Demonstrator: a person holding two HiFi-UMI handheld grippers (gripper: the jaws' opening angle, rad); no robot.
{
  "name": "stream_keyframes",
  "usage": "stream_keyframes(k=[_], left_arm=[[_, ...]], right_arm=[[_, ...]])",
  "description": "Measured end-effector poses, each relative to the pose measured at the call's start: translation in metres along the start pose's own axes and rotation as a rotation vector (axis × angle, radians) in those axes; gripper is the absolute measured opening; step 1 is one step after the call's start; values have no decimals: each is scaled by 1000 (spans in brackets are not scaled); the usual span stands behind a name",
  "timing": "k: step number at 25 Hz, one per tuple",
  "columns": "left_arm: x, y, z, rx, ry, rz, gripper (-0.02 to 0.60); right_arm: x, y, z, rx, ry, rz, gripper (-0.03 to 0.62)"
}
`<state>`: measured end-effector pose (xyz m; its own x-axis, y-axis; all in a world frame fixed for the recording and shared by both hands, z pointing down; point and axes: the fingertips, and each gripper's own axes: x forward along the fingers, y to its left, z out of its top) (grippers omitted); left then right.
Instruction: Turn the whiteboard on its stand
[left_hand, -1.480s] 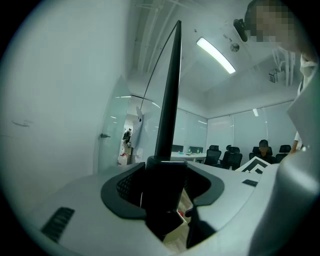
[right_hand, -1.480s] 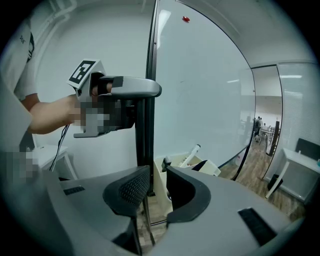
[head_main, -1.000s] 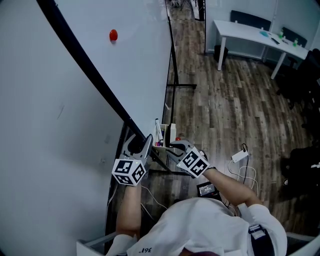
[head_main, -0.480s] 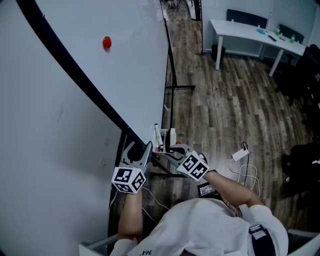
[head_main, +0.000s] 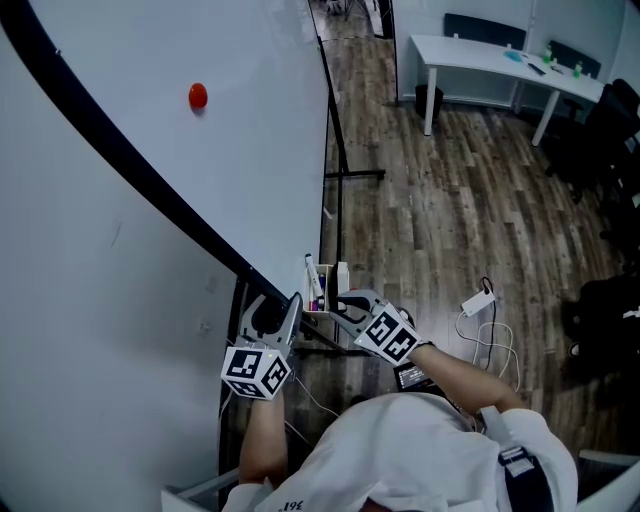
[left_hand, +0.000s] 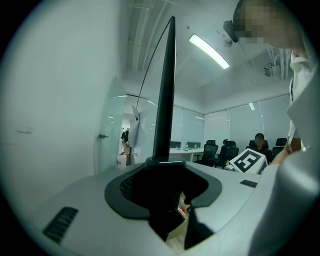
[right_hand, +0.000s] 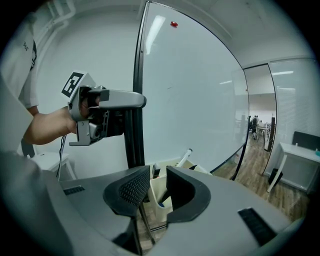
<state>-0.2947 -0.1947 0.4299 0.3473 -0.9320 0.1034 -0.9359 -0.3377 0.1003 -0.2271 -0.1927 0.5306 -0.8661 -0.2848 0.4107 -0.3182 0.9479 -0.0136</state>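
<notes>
The whiteboard (head_main: 150, 200) fills the left of the head view, with a red magnet (head_main: 198, 96) near its top and a black frame edge (head_main: 150, 190) slanting down to my hands. My left gripper (head_main: 290, 302) is shut on that frame edge, which rises as a black post (left_hand: 165, 100) from between its jaws (left_hand: 164, 165). Next to it, my right gripper (head_main: 340, 300) sits at the cream marker holder (head_main: 322, 290) on the board's lower edge. That holder (right_hand: 159, 192) fills the gap between the right gripper's pads (right_hand: 152, 182). The left gripper (right_hand: 107, 117) also shows beside the frame.
Wood floor lies to the right, with the stand's black legs (head_main: 345, 172), a white desk (head_main: 500, 65) at the back and dark chairs (head_main: 610, 130). A white charger and cables (head_main: 478, 305) lie on the floor near my right arm. A white wall is at the left.
The board's frame edge and red magnet have shifted left and up in the head view. Both grippers have moved slightly with the board's lower edge, keeping their holds.
</notes>
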Motion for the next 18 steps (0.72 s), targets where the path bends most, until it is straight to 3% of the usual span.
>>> stream_keyframes(k=[18], left_arm=[[-29,-28,3,-1,8,-7,183]], right_arm=[[-22,7,5,26,-27,-6,101]])
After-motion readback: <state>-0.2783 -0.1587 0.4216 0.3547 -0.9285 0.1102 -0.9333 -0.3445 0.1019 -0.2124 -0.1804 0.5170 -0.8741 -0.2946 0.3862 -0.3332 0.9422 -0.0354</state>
